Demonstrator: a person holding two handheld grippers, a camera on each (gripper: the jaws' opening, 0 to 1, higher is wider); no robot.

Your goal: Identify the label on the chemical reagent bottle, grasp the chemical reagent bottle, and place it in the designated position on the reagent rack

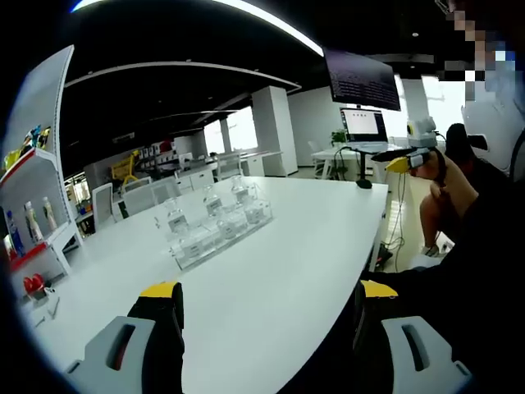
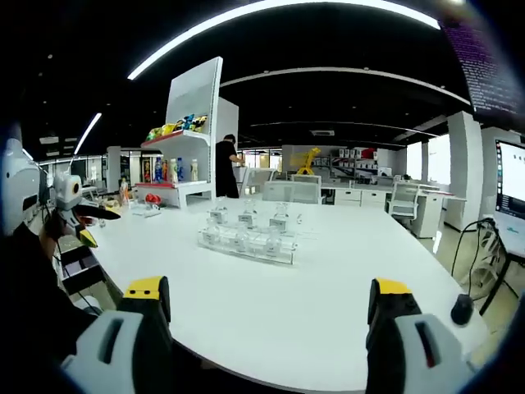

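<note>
Reagent bottles (image 1: 215,220) upright in our clear rack (image 2: 246,245), well ahead of both grippers, left (image 1: 264,305) and right (image 2: 267,302), jaws spread, empty.

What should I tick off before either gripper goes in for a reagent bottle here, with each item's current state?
1. Left gripper open and holding nothing: ok.
2. Right gripper open and holding nothing: ok.
3. Bottles standing upright in the clear rack: ok.
4. Bottle labels readable: not ok; both views show them too small to make out.
5. White table bare between the grippers and the rack: ok.
6. Designated slot on the rack identified: cannot tell; the clear compartments blur together from here.
</note>
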